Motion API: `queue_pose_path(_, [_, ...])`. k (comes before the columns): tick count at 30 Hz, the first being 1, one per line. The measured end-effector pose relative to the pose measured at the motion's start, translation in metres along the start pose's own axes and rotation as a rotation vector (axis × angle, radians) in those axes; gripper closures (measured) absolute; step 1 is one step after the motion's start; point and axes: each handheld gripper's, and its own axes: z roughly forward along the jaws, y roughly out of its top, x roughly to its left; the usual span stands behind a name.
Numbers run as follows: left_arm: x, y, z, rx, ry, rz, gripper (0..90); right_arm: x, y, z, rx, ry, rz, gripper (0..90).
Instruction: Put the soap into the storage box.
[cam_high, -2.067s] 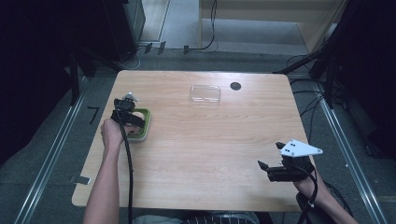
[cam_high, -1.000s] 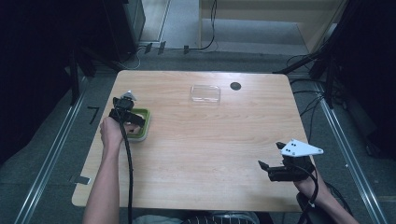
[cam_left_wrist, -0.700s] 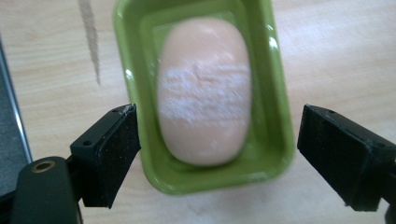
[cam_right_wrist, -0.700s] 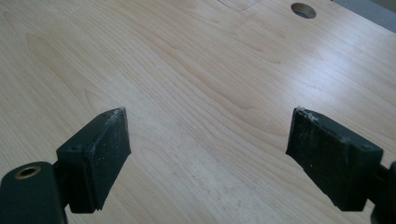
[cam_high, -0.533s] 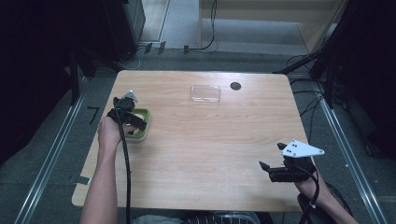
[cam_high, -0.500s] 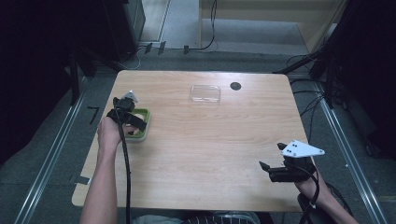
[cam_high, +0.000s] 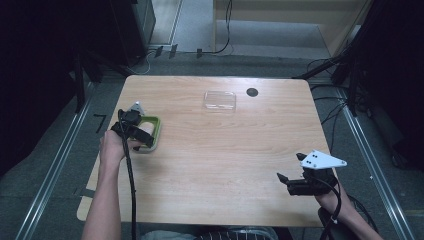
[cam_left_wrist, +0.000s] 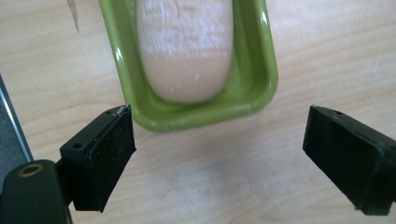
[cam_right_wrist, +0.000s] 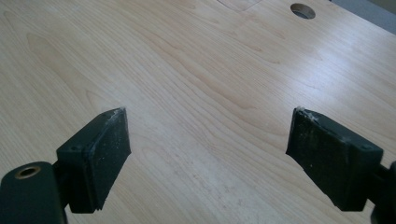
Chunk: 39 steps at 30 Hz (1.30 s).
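Both grippers are black. The left gripper (cam_left_wrist: 219, 154) has blocky jaws with dark flat pads (cam_left_wrist: 112, 158) and a brass-ringed screw hole at its base. The right gripper (cam_high: 295, 184) carries a grey three-cornered plate (cam_high: 321, 160) with dark dots. Black cables trail along bare forearms.

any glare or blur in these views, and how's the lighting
High view: table evenly lit, surroundings dark, picture a bit soft. Left gripper view: small glints on the green tray rim, jaws sharp. Right gripper view: no glare, wood grain softens toward the far hole.
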Motion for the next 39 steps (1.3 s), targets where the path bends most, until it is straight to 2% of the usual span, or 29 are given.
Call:
queue_pose_path(11, [-0.006,-0.028,0.000,0.078,-0.010,0.022,9.0,0.001,0.000,0.000,0.003,0.000,0.001,13.3])
queue_pose_path(17, [-0.013,-0.040,-0.001,0.084,-0.004,0.032,8.8,0.001,0.000,0.000,0.002,0.000,0.001,13.3])
queue_pose_path(24, [-0.020,-0.057,-0.001,0.114,0.004,0.049,8.3,0.001,0.000,0.000,0.002,0.001,0.000,13.3])
queue_pose_path(28, [-0.023,-0.069,0.000,0.128,-0.006,0.055,7.8,0.001,0.000,0.000,0.002,0.001,0.000,13.3])
queue_pose_path(30, [-0.024,-0.076,0.001,0.125,-0.003,0.047,7.6,0.001,0.000,0.000,0.003,-0.001,-0.002,13.3])
queue_pose_path(34, [-0.030,-0.089,0.007,0.132,-0.005,0.068,7.4,0.001,0.000,0.000,0.005,0.003,-0.004,13.3])
queue_pose_path(39, [-0.034,-0.096,0.021,0.166,0.010,0.078,5.5,0.000,0.000,0.000,0.004,0.003,0.001,13.3])
